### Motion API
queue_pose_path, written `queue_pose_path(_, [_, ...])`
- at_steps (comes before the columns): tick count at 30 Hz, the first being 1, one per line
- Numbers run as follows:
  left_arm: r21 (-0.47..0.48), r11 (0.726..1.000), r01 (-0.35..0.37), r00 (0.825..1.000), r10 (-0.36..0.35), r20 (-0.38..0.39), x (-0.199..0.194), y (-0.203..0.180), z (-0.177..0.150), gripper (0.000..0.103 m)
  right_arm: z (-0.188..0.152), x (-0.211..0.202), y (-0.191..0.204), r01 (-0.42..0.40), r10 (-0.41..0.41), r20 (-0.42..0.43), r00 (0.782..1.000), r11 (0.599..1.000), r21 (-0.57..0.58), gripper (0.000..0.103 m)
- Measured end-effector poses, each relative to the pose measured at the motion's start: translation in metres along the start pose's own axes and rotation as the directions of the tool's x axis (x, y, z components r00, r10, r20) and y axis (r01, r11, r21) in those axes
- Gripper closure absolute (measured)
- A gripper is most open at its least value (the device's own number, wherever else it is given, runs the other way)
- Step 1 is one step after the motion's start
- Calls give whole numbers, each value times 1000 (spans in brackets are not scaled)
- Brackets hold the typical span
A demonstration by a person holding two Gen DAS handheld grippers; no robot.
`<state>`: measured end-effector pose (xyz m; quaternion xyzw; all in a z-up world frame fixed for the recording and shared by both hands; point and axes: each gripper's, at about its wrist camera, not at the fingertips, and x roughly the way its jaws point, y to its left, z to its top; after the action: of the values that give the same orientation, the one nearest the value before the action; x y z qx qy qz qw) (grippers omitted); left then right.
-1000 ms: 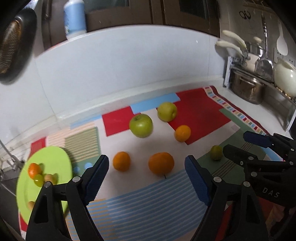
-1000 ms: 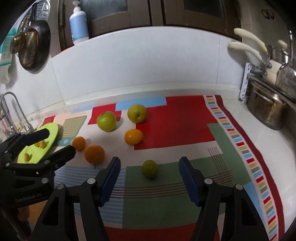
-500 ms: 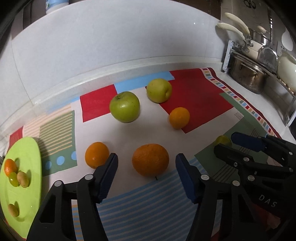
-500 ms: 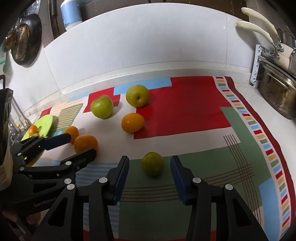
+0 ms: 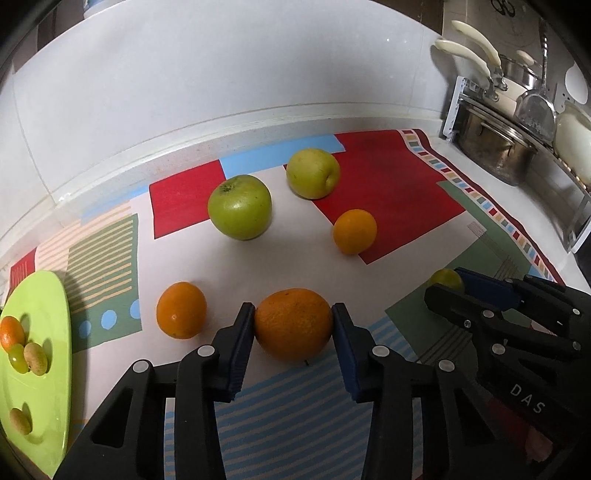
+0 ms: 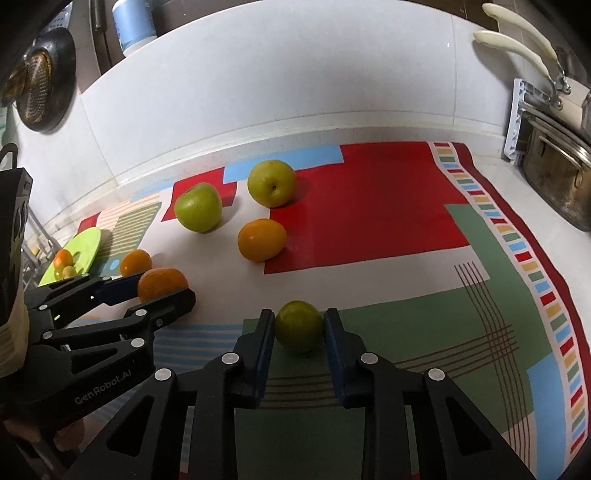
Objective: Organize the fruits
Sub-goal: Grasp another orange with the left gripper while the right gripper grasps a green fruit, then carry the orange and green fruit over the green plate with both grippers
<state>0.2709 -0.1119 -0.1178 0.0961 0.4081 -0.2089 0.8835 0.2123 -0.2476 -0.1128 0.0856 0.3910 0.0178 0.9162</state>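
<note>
My left gripper (image 5: 293, 325) is shut on a large orange (image 5: 293, 323) that rests on the patterned mat (image 5: 399, 192); it also shows in the right wrist view (image 6: 162, 282). My right gripper (image 6: 298, 326) is shut on a small green fruit (image 6: 298, 325), also on the mat, partly hidden in the left wrist view (image 5: 445, 278). Loose on the mat are a smaller orange (image 5: 181, 309), a green apple (image 5: 239, 206), a yellow-green apple (image 5: 313, 172) and another orange (image 5: 354, 231). A green plate (image 5: 40, 306) at the left holds several small fruits.
A white tiled wall (image 5: 221, 74) runs behind the mat. A steel pot (image 5: 495, 147) and a rack of utensils (image 5: 469, 55) stand at the right. A pan (image 6: 40, 81) and a bottle (image 6: 133, 22) are at the upper left in the right wrist view.
Both grippers moved forward and down and closed: the left one on the large orange, the right one on the small green fruit.
</note>
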Motion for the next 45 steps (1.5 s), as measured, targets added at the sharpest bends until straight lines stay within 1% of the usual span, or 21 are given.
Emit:
queue_pose_path(5, [-3, 1000, 1, 1000, -1, 27, -16, 0, 0, 62, 2, -10, 5, -13, 13, 17, 1000, 1000, -8, 75])
queue_pose_path(12, [-18, 999, -27, 997, 28, 65, -44, 2, -6, 62, 4, -32, 18, -29, 31, 57, 998, 999, -26, 75])
queue_pose_path(20, [-43, 998, -40, 994, 44, 104, -80, 6, -19, 62, 0, -67, 37, -42, 49, 110, 993, 997, -60, 75])
queue_pose_path(28, [-75, 994, -74, 988, 83, 134, -115, 17, -38, 62, -10, -93, 59, -66, 77, 138, 987, 994, -85, 75])
queue_pose_path(35, [-101, 989, -106, 981, 120, 155, -144, 37, -55, 62, -14, -108, 85, -93, 110, 160, 981, 990, -109, 75])
queue_pose_path(45, [-148, 974, -171, 962, 198, 186, -185, 85, -76, 62, -15, -119, 144, -145, 175, 186, 967, 976, -164, 75])
